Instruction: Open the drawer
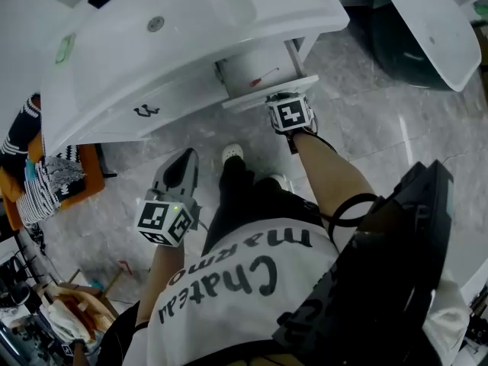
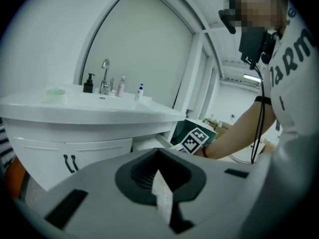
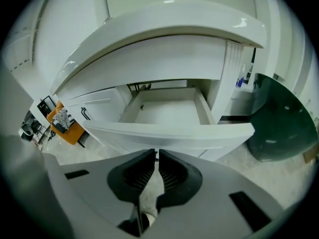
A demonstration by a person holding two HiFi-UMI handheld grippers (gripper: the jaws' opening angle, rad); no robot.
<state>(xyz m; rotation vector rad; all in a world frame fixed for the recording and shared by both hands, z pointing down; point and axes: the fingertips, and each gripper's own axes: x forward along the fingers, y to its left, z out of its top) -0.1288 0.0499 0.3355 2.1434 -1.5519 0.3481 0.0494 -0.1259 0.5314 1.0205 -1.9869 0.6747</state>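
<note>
The white vanity's drawer [image 1: 263, 78] stands pulled out under the basin top; its inside [image 3: 167, 111] looks bare apart from a small red item [image 1: 265, 76]. My right gripper [image 1: 284, 101] hovers just in front of the drawer's front panel [image 3: 169, 133], pointing steeply down. Its jaws [image 3: 155, 156] are shut to a thin slit with nothing between them, and they do not touch the panel. My left gripper [image 1: 185, 157] hangs lower left, away from the cabinet, over the floor. Its jaws [image 2: 159, 156] are shut and hold nothing. The drawer's edge [image 2: 148, 144] also shows in the left gripper view.
Left of the drawer are two cupboard doors with dark handles [image 1: 145, 111]. An orange stool with striped cloth [image 1: 57, 178] stands at the left. A dark green bin [image 1: 400, 48] and another white basin [image 1: 431, 21] are at the right. Tap and bottles [image 2: 105, 83] sit on the basin top.
</note>
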